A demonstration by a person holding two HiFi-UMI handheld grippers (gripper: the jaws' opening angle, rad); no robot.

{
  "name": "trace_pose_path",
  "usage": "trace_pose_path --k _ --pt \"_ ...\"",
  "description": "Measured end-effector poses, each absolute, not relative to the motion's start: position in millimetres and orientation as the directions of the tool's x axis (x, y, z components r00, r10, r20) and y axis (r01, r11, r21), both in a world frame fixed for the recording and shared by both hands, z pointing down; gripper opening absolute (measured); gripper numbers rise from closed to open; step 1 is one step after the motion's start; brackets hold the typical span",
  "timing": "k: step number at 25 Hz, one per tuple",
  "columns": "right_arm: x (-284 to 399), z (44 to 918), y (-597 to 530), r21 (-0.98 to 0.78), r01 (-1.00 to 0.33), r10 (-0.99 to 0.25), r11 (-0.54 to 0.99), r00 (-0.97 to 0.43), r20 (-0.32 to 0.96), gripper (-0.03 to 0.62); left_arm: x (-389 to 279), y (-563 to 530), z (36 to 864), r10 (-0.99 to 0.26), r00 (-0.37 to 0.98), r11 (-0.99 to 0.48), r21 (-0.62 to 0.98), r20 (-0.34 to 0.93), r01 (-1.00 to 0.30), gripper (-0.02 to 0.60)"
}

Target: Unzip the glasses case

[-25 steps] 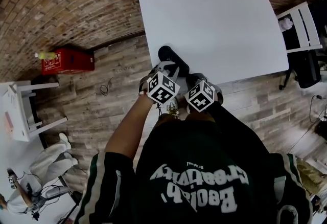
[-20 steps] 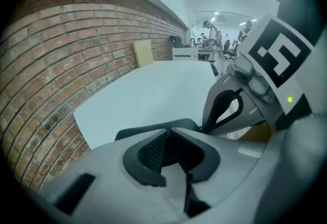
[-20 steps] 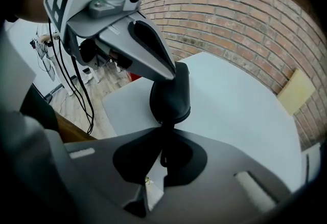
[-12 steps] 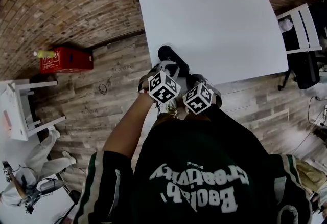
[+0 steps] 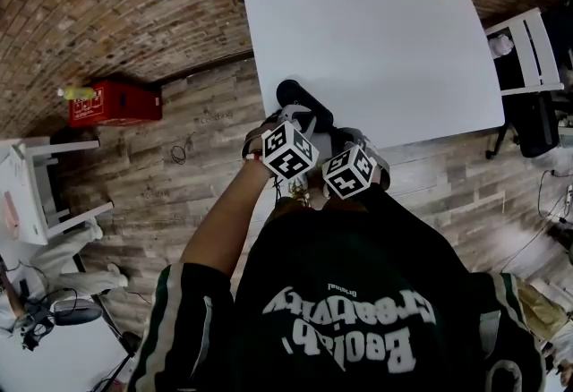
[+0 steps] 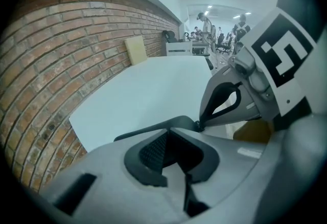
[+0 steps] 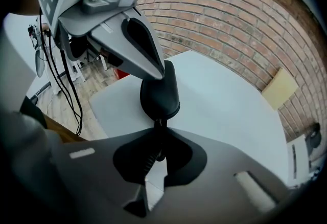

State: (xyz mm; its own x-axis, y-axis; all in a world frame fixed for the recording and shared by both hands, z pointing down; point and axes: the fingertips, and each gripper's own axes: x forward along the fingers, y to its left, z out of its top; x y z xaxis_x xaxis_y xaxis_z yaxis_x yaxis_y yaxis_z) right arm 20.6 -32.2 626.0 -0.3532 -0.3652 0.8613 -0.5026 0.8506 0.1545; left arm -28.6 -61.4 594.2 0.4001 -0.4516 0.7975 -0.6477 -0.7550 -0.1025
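Our black oval case points lengthwise away from us; left gripper, jaws just closing, clamps it; right gripper pinches its zip pull.

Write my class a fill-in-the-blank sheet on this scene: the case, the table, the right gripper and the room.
The black glasses case lies on a ____ table. The right gripper is shut on the case's ____ pull. The wall beside the table is built of ____. The box on the floor is ____.
Missing words: white; zipper; brick; red.
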Motion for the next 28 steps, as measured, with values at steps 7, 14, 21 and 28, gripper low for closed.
trace_pose_path --k 7,14,21,28 --pt "25.9 624.5 -42.6 0.167 -0.513 -0.382 0.842 -0.349 0.855 0.015 -28.2 -62.6 594.2 -0.441 0.402 -0.760 -0.095 0.802 -0.643 0.021" --pt "26.7 624.1 -49.2 0.179 -0.508 -0.392 0.842 -0.350 0.851 0.015 -28.5 -61.7 594.6 -0.437 0.408 -0.761 -0.088 0.801 -0.643 0.021" --pt "26.8 623.7 -57.3 0.185 -0.497 -0.393 0.848 -0.355 0.848 0.017 -28.7 -62.8 593.9 -0.434 0.410 -0.760 -0.082 0.802 -0.645 0.021" --pt "25.5 625.4 -65.1 0.181 -0.489 -0.387 0.854 -0.363 0.848 0.017 -28.5 -62.9 594.7 -0.431 0.412 -0.760 -0.076 0.803 -0.646 0.021"
